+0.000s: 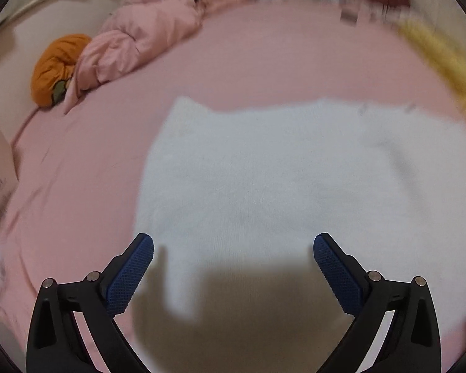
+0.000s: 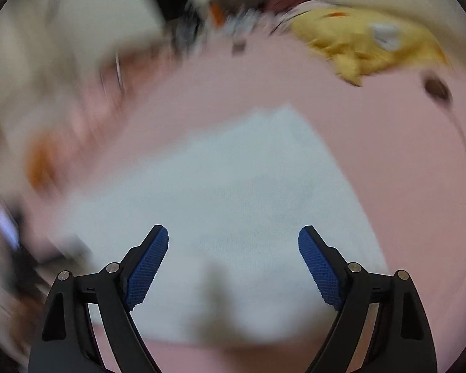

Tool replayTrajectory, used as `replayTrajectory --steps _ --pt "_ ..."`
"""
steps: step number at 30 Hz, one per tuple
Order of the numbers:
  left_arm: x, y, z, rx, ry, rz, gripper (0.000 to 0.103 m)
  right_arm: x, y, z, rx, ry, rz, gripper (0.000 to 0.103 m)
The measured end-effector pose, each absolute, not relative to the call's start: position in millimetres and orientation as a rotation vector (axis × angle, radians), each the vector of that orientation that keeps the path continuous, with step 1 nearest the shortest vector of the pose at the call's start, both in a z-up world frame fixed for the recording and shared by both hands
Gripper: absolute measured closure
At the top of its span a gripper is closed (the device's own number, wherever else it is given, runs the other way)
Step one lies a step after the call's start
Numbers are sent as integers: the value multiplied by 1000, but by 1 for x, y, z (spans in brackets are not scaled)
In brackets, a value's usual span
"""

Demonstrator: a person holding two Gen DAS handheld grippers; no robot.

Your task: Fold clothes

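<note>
A white knitted garment (image 1: 264,180) lies spread flat on the pink bed sheet (image 1: 264,59). My left gripper (image 1: 233,245) is open and empty, hovering above the garment's near left part. In the right wrist view the same white garment (image 2: 233,186) lies below my right gripper (image 2: 233,236), which is open and empty above its near edge. Both views are blurred by motion.
A rumpled pink duvet (image 1: 139,34) and an orange cushion (image 1: 56,68) lie at the far left of the bed. A yellow garment (image 2: 366,46) lies at the far right, also in the left wrist view (image 1: 444,62). A small dark object (image 2: 436,88) sits beside it.
</note>
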State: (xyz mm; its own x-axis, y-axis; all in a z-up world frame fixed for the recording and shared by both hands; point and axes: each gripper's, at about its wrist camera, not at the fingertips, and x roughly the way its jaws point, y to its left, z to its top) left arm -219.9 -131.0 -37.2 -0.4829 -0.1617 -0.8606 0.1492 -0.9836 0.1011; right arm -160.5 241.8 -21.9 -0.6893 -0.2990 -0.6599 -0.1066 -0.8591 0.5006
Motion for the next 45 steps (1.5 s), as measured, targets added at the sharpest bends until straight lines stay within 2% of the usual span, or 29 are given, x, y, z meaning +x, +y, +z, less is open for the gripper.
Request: replayTrajectory --steps 1,2,5,6,8,13,18,24,27,31,33,34,35,37,45 --pt "-204 -133 -30 1476 25 -2595 0 -143 259 -21 1137 -997 -2617 10" --pt "-189 -133 -28 1498 57 -2618 0 -128 276 -24 1100 -1196 -2534 10" --pt "-147 -127 -42 1663 84 -2631 0 -103 305 -80 1192 -1745 -2056 10" --pt "-132 -126 -46 1672 83 -2640 0 -92 310 -96 1170 -1890 -1948 10" --pt "-104 -122 -53 1642 74 -2661 0 -76 315 -110 1138 -2002 -1926 10" --pt "-77 -139 -81 1647 226 -2591 0 -86 298 -103 1245 -1887 -2095 10" --pt "-81 -134 -74 1584 232 -2652 0 -106 289 -111 1324 -1865 -2156 9" --pt "-81 -139 -77 1590 334 -2652 0 -128 286 -112 1245 -1812 -2197 10" --pt "-81 -141 -78 1586 385 -2652 0 -139 287 -114 1225 -1845 -2209 10" --pt "-84 -139 -80 1584 392 -2651 0 -150 285 -112 1175 -1820 -2241 10" --pt "-84 -139 -80 1580 392 -2650 0 -148 286 -115 1150 -1830 -2260 22" --pt "-86 -139 -79 1578 391 -2651 0 -145 288 -119 1158 -1842 -2284 42" --pt "-87 -139 -79 1573 395 -2653 0 -144 290 -125 1177 -1846 -2308 74" --pt "-87 -139 -79 1569 406 -2654 0 -138 294 -140 1150 -1834 -2316 79" --pt "-86 -139 -74 1531 384 -2661 0 -150 294 -134 1170 -1805 -2303 78"
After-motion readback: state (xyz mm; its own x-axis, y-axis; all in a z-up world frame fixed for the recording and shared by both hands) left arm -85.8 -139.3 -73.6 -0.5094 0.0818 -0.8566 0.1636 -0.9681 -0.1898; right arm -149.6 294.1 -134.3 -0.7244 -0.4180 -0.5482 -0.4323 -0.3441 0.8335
